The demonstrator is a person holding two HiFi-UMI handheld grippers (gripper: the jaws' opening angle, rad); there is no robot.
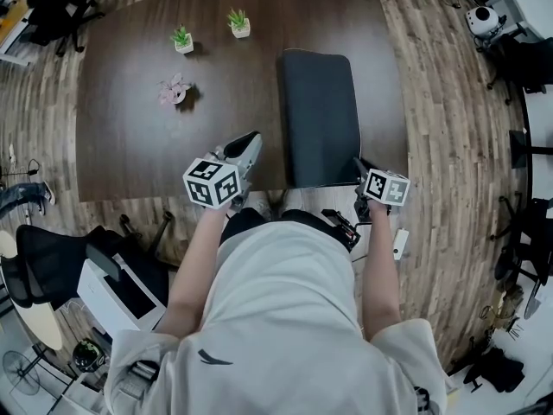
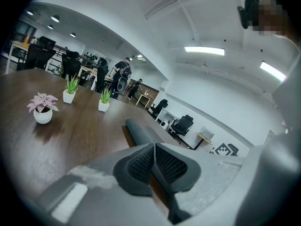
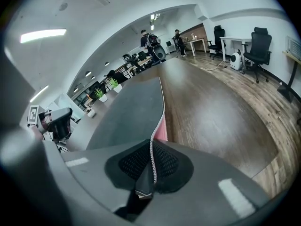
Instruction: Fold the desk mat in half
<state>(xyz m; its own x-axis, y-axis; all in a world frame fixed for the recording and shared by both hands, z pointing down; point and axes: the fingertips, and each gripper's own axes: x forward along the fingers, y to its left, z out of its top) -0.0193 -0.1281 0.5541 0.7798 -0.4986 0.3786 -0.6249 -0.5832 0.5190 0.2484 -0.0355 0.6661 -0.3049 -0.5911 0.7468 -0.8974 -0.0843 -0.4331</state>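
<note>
**Control:** What are you seeing, largest item first?

**Operator:** I am looking down on the dark wooden table point(image 1: 130, 145). The desk mat point(image 1: 320, 119) is lying on its right half as a narrow grey strip running away from the near edge. Its far end is looking rounded, like a fold. The right gripper point(image 3: 151, 147) is clamping the mat's stitched near right corner, jaws almost together with only the mat's thickness between them. A pink face is showing under that edge. The left gripper point(image 2: 153, 161) is hovering to the left of the mat, apart from it, with its jaws pressed together on nothing. Three small potted plants point(image 1: 182, 40) are standing well apart from the mat, at the far left.

**Control:** Which step, and what next?

**Operator:** I am judging the fold as nearly complete, with the last corner of the top layer in the right gripper. The next move is calling for setting that corner flush over the layer beneath, then letting go.

**Control:** Anything unconfirmed?

**Operator:** The person's torso and the right gripper are covering the near edge. I am therefore unable to tell whether the layers are lining up, or whether the corner is touching down.
</note>
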